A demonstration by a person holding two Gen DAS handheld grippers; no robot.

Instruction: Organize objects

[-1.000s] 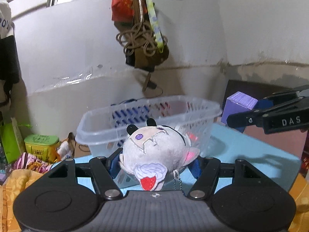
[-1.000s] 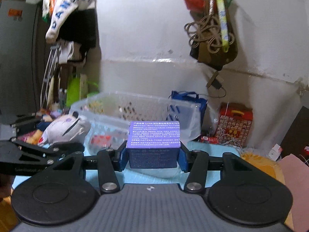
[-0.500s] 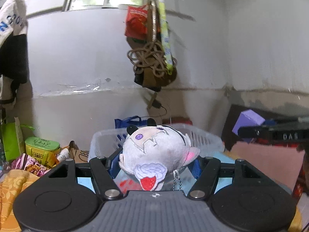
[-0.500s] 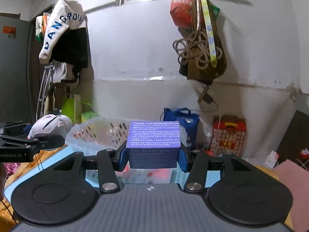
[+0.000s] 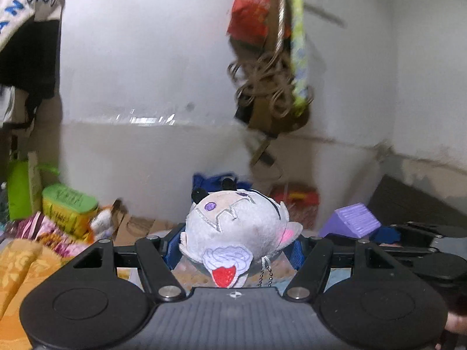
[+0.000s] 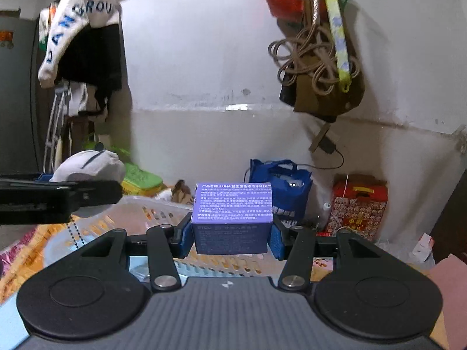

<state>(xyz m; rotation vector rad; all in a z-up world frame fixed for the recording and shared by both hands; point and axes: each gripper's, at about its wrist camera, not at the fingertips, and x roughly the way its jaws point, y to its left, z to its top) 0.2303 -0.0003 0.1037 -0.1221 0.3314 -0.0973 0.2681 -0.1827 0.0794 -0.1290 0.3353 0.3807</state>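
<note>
Both loads have gone up. A second ago the left gripper (image 5: 235, 245) held the plush toy (image 5: 238, 233) low, right in front of the clear basket, and the basket filled that view; now the basket has dropped out of the left view altogether and the wall and the hanging bundle of cord (image 5: 267, 84) take its place. The right gripper (image 6: 230, 236) has risen the same way — the basket (image 6: 163, 221) now sits below and behind its load, where before it stood level with it.

The left jaws are clamped on the plush toy, which hangs upside down with its bead chain dangling. The right jaws are clamped on the purple box (image 6: 232, 215), printed face up. Seen from the right, the toy is to the left of the box and above the basket's near rim.

My reading: both things are being carried over the basket wall to be dropped in — neither is inside yet.

The basket is pale and slotted; through its wall only blurred coloured shapes show, so I cannot tell what it holds. It stands on the light blue table (image 6: 11, 323).
</note>
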